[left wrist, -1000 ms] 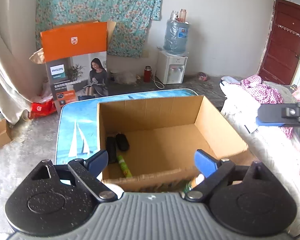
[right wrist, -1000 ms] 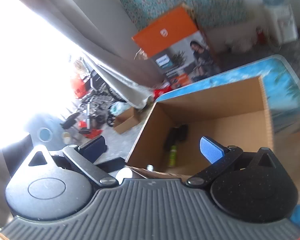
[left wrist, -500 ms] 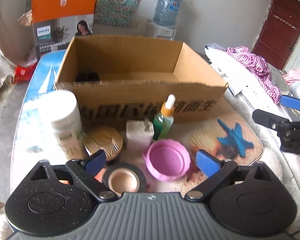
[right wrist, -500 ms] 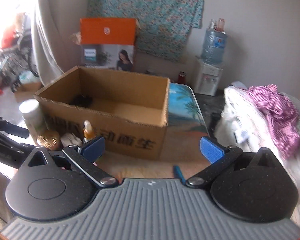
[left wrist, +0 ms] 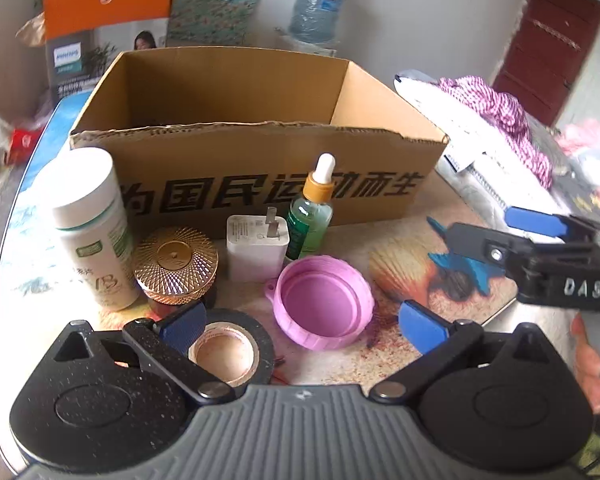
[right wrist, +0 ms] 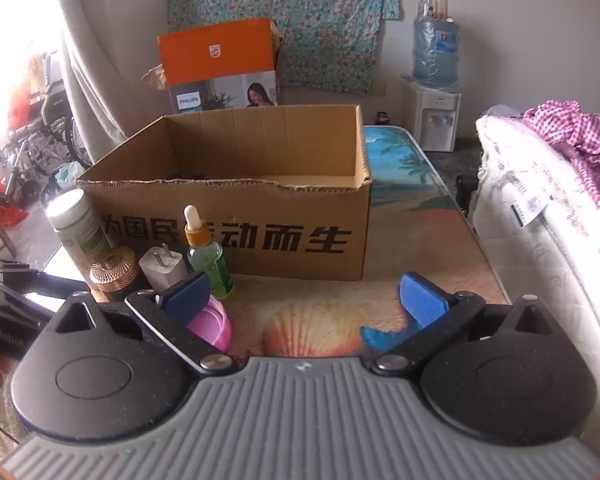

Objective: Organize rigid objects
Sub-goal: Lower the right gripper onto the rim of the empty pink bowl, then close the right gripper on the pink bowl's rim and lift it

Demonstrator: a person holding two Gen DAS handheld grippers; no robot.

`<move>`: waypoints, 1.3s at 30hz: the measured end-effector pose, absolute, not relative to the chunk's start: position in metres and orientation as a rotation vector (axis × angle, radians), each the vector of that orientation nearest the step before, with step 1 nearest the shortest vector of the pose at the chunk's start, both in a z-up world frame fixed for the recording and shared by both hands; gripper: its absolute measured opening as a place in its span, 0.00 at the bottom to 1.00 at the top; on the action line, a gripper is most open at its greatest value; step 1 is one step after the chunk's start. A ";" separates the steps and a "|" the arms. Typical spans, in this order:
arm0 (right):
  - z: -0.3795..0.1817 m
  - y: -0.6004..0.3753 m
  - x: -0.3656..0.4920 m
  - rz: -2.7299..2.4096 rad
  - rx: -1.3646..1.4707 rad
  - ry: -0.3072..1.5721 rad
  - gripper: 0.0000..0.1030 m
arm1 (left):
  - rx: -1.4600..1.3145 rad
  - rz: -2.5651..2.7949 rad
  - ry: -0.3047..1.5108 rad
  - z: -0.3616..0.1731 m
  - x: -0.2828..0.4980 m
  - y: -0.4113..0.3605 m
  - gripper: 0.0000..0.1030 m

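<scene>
An open cardboard box stands on the table, with dark items barely showing inside. In front of it stand a white bottle, a gold-lidded jar, a white charger and a green dropper bottle. Nearer lie a pink lid and a black tape roll. My left gripper hangs open just above the lid and the tape, holding nothing. A blue toy plane lies under my right gripper, which is open and empty.
A mattress with a pink checked cloth borders the table's right edge. Behind the box stand an orange Philips carton and a water dispenser. A hand shows at the right.
Both grippers came down and back from above the box to low over the table's front. The box's front wall and the items before it now fill the views.
</scene>
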State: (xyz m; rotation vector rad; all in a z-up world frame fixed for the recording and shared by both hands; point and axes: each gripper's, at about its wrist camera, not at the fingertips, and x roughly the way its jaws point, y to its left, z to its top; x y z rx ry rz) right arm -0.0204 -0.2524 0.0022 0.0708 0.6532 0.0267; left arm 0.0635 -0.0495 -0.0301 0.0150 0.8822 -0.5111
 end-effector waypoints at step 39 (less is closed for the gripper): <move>-0.049 -0.262 0.026 0.258 0.186 0.924 0.29 | 0.309 -0.718 0.828 -0.064 0.042 -0.132 0.88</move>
